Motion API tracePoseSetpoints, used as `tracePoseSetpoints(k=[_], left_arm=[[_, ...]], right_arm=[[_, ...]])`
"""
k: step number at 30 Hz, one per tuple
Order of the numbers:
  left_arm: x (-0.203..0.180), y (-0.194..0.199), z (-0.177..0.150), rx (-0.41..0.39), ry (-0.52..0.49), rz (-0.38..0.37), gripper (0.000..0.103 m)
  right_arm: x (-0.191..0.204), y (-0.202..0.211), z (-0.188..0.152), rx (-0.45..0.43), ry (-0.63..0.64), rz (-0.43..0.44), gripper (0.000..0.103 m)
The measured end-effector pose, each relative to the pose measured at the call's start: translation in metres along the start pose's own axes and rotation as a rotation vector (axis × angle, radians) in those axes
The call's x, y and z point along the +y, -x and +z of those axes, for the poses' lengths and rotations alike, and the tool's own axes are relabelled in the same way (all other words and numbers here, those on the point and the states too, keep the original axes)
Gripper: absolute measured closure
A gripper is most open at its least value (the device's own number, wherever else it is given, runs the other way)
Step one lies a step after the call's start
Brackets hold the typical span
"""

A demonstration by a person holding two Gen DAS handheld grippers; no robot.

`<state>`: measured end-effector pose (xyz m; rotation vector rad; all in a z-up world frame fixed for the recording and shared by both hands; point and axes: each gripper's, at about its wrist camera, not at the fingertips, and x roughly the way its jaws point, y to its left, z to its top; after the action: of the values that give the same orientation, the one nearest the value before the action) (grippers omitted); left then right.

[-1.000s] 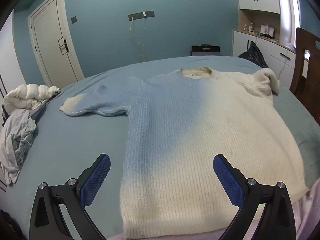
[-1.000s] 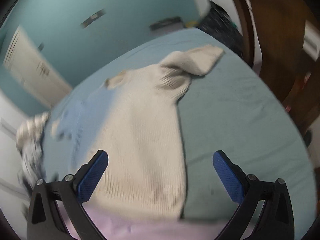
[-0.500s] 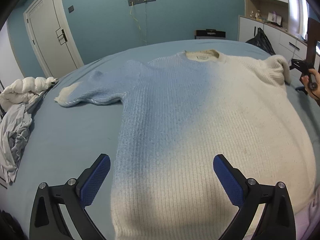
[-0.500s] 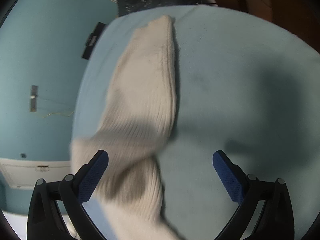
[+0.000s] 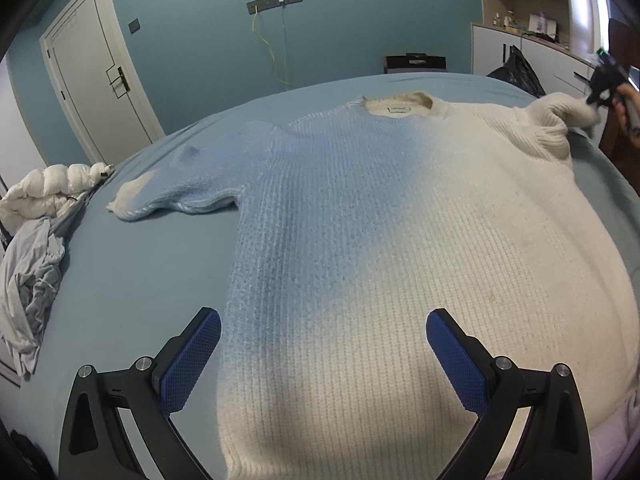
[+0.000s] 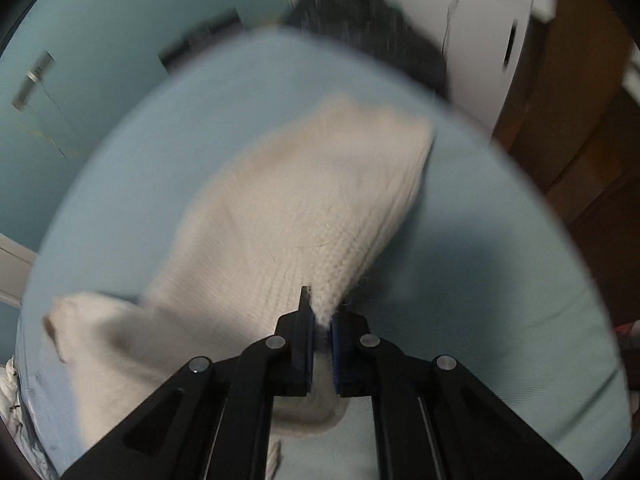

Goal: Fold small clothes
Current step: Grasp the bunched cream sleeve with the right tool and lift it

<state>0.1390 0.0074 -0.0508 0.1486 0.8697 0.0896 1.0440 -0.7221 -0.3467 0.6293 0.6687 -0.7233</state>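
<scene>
Left tool (image 5: 323, 354), nearest at 6 o'clock in its own view: jaws spread wide, nothing between them, hanging just over the lower body of the sweater (image 5: 380, 248).

Sweater lies flat, front up, on the bed (image 5: 132, 280); hem toward 6 o'clock, collar toward 12. No body fold made yet, as far as this view shows.

Left sleeve (image 5: 180, 196) spread out flat toward 9–10 o'clock, untouched.

Right sleeve (image 5: 554, 124) at 2 o'clock, bunched and lifted at its end. Right tool (image 6: 320, 320) clamped tight on the knit of this sleeve (image 6: 304, 216); fabric visibly pinched between the pads. Right view is blurred, so exact cuff position unclear.

Judgement: task is at its start. First sleeve is grasped, not yet laid across the body. Remaining: fold both sleeves in, then fold the body.

Loose clothes (image 5: 32, 272) heaped at 8–9 o'clock on the bed edge; whether they await folding I cannot tell.
</scene>
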Motion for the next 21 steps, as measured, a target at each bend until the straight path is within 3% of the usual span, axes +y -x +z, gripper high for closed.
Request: tracePoseSetpoints(k=[5, 7, 8, 9, 10, 11, 12, 15, 18, 21], left_arm=[[0.002, 0.008, -0.001, -0.020, 0.002, -0.010, 0.000], [0.002, 0.009, -0.002, -0.019, 0.002, -0.015, 0.000], [0.001, 0.010, -0.003, -0.018, 0.001, -0.019, 0.000], [0.001, 0.011, -0.004, -0.018, -0.001, -0.020, 0.000], [0.000, 0.011, -0.005, -0.019, -0.003, -0.020, 0.000], [-0.001, 0.013, -0.006, -0.021, -0.009, -0.020, 0.000], [-0.002, 0.014, -0.007, -0.024, -0.015, -0.022, 0.000], [-0.004, 0.017, -0.008, -0.032, -0.027, -0.027, 0.000], [-0.004, 0.018, -0.006, -0.040, -0.028, -0.027, 0.000], [-0.004, 0.016, -0.005, -0.036, -0.023, -0.029, 0.000]], right_arm=[[0.002, 0.139, 0.017, -0.189, -0.012, -0.039, 0.100], [0.003, 0.181, 0.027, -0.231, -0.017, -0.060, 0.097], [-0.006, 0.182, 0.029, -0.223, -0.001, -0.071, 0.093], [-0.009, 0.182, 0.036, -0.200, 0.025, -0.086, 0.079], [-0.007, 0.177, 0.037, -0.156, 0.064, -0.100, 0.054], [-0.009, 0.169, 0.032, -0.119, 0.095, -0.117, 0.036], [-0.013, 0.163, 0.025, -0.091, 0.109, -0.147, 0.008], [-0.020, 0.163, -0.017, -0.119, 0.161, -0.215, 0.006], [-0.068, 0.142, -0.049, -0.120, 0.156, -0.241, 0.006], [-0.113, 0.108, -0.086, -0.003, 0.088, -0.236, 0.006]])
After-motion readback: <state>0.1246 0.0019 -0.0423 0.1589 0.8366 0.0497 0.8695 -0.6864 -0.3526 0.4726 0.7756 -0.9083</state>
